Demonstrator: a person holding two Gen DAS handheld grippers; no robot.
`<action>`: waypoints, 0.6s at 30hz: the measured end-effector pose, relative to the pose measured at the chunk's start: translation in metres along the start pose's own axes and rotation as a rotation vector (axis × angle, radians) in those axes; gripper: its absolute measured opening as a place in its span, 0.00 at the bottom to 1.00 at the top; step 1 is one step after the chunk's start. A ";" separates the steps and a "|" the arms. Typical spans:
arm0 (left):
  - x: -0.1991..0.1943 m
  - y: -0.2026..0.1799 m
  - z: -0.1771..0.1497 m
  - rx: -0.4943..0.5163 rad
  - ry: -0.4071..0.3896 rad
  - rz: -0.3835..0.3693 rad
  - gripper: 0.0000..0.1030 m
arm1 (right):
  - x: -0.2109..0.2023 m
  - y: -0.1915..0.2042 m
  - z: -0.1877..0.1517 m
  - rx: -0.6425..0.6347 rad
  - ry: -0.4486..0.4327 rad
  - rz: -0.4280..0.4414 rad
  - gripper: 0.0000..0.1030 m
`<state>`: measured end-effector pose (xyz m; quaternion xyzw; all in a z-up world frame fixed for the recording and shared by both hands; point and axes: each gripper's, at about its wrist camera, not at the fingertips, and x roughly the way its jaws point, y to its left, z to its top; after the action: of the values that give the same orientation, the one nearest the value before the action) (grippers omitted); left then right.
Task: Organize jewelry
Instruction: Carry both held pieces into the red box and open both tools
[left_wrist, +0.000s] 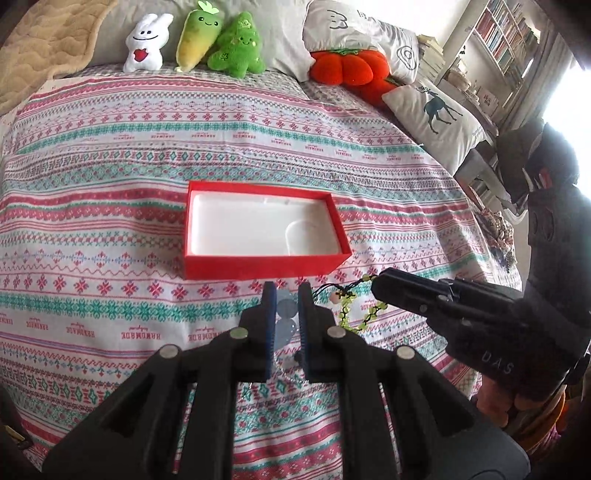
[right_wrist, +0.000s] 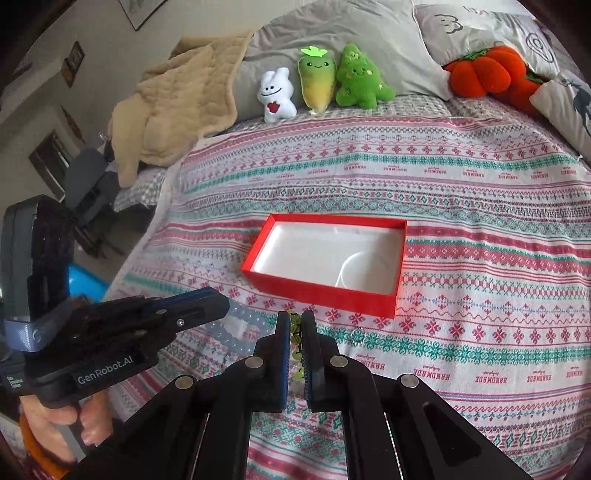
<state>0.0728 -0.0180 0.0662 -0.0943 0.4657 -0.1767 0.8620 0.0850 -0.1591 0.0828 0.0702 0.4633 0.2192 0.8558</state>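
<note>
A red box with a white insert lies open on the patterned bedspread, with nothing in it. Just in front of it, my left gripper is shut on a pale blue bead bracelet, which hangs above the cloth. To its right, my right gripper is shut on a green bead bracelet with a black cord and a pink charm. A small clear ring lies on the bedspread near the box's front corner.
Plush toys stand in a row at the head of the bed: a white rabbit, a carrot and a green tree. An orange pumpkin plush, pillows and a beige blanket lie around them.
</note>
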 end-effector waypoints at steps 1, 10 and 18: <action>0.000 -0.002 0.004 0.002 -0.001 -0.002 0.12 | -0.002 0.000 0.003 0.004 -0.005 0.002 0.06; 0.010 -0.005 0.039 -0.001 -0.027 -0.017 0.12 | -0.013 -0.001 0.043 0.008 -0.066 -0.020 0.06; 0.038 0.005 0.057 -0.068 -0.062 -0.084 0.12 | 0.010 -0.016 0.060 0.041 -0.066 -0.049 0.06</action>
<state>0.1412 -0.0286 0.0664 -0.1485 0.4400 -0.1936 0.8642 0.1445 -0.1644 0.1038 0.0837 0.4410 0.1861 0.8740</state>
